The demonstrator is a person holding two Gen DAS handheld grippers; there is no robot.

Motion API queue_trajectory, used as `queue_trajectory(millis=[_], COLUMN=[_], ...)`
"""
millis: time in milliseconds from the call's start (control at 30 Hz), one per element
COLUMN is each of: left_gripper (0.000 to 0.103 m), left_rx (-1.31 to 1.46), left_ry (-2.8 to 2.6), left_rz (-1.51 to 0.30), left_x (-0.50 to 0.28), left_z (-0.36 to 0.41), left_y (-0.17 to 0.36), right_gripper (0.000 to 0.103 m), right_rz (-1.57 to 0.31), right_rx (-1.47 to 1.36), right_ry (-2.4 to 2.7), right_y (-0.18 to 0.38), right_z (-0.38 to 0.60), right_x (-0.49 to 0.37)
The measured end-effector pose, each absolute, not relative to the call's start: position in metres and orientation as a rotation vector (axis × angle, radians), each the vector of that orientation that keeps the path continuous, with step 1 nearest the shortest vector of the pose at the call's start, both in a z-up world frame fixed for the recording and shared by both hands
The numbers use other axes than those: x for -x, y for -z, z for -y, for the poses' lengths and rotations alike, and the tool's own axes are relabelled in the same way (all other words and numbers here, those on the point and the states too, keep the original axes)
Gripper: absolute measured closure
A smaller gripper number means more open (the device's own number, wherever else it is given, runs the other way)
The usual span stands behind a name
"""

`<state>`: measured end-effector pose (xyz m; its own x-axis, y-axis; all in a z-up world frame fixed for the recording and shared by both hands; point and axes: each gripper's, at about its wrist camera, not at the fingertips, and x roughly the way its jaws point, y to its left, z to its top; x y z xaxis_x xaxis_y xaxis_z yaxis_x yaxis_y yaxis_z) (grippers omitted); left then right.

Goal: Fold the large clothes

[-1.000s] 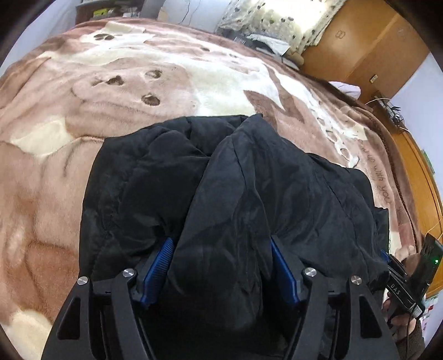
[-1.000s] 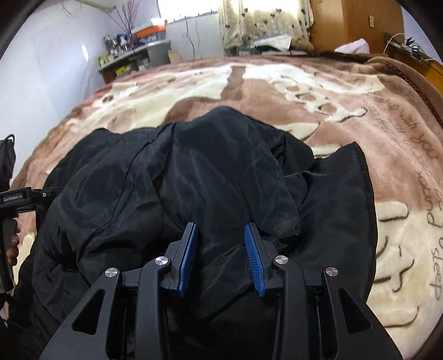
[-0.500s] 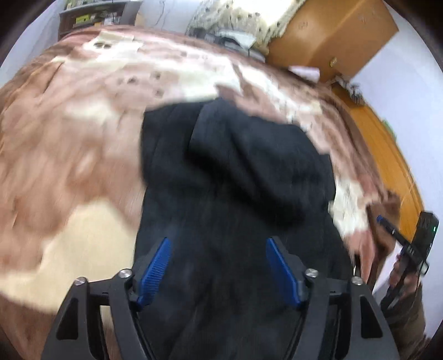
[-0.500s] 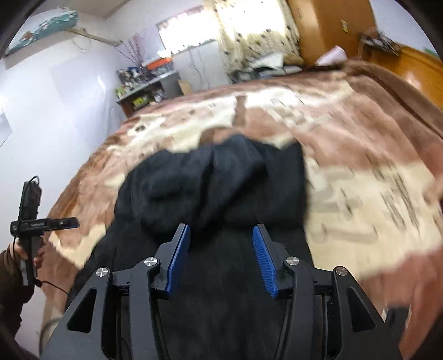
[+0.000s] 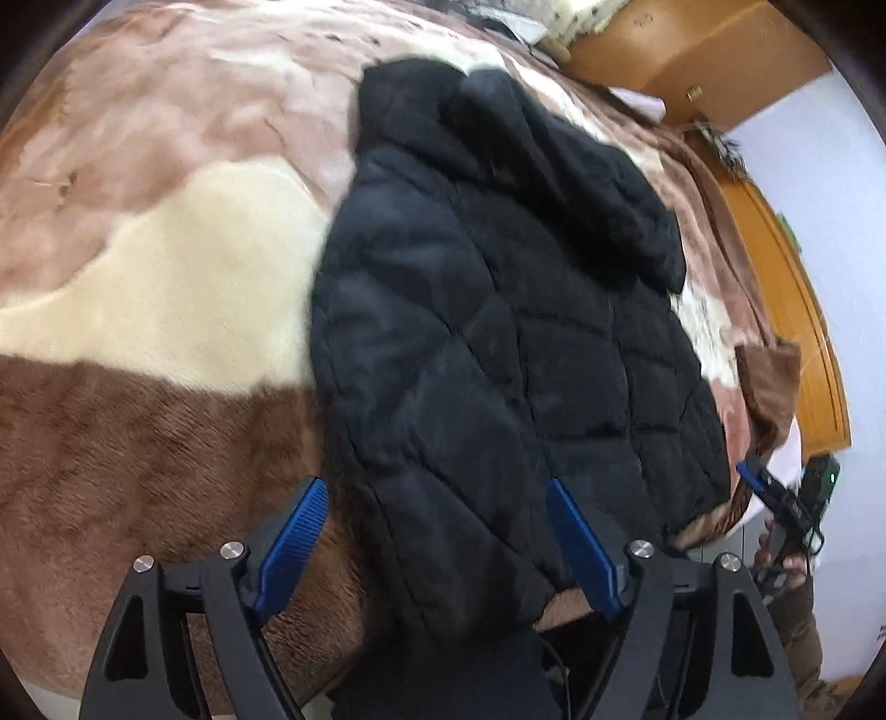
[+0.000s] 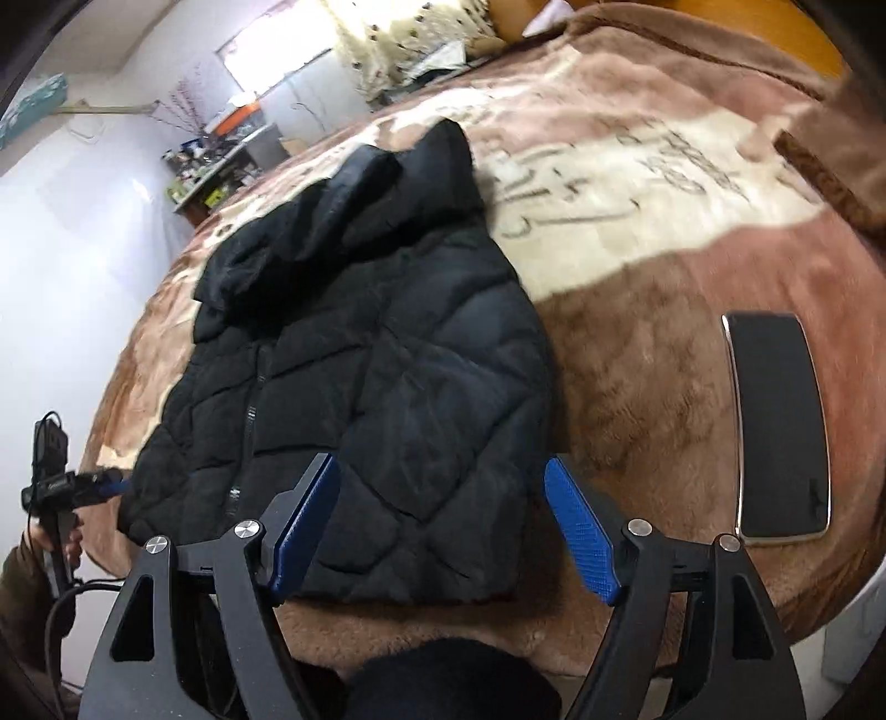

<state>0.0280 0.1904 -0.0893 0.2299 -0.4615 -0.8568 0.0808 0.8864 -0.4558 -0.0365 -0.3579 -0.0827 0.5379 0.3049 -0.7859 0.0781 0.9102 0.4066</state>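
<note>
A black quilted jacket [image 5: 498,343] lies flat on the brown and cream blanket [image 5: 166,277], hood at the far end and hem toward me. My left gripper [image 5: 434,487] hovers over the hem's left corner. Its jaws are opening and the pads touch no fabric. In the right wrist view the jacket [image 6: 376,387] shows its zipper. My right gripper [image 6: 440,462] hangs over the hem's right corner. Its jaws are opening too and the pads stand clear of the cloth.
A black phone [image 6: 781,426] lies on the blanket [image 6: 637,360] to the right of the jacket. A wooden wardrobe [image 5: 692,50] and a wooden bed frame [image 5: 803,332] stand on the right. A cluttered shelf [image 6: 221,160] is at the far wall. The bed's near edge is just below the grippers.
Both grippers let go of the black fabric, opened wider and drew back toward the bed's near edge. The jacket now lies spread out with its quilted side up.
</note>
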Motion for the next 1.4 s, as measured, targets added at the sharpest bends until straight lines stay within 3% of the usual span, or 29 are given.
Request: queue_trajectory(millis=[500,533,567,600,767,833,1400], left_gripper=[0.024,0.036,0.049,0.050,0.077,0.082,0.085], left_rx=[0.404,0.399,0.409,0.406,0.391,0.394,0.547], left_ry=[0.286,0.295,0.317,0.320,0.338,0.357,0.470], left_rz=[-1.426,-1.422,-1.421,-1.420,-1.385,-1.353,-1.256], left_x=[-0.033,-0.033,-0.033,-0.033,-0.029,-0.026,0.042], left_z=[-0.171,-0.168,-0.165,-0.163,-0.157,-0.157,-0.188], left_y=[0.143,0.141,0.140,0.139,0.124,0.111,0.025], right_gripper=[0.030,0.034,0.045,0.057,0.080,0.085,0.087], right_rz=[-1.176,-1.176,-1.170,-1.165,-1.141,-1.118,-0.997], right_rx=[-0.503,-0.497,-0.497,-0.502,-0.483,-0.495,-0.476], right_ry=[-0.143,-0.140,-0.142,-0.148,-0.164,-0.178,-0.306], right_y=[0.146,0.147,0.147,0.147,0.135,0.125,0.022], right_z=[0.357,0.355,0.353,0.353,0.345,0.347,0.345], right_x=[0.015,0.015,0.016,0.016,0.021,0.025,0.104])
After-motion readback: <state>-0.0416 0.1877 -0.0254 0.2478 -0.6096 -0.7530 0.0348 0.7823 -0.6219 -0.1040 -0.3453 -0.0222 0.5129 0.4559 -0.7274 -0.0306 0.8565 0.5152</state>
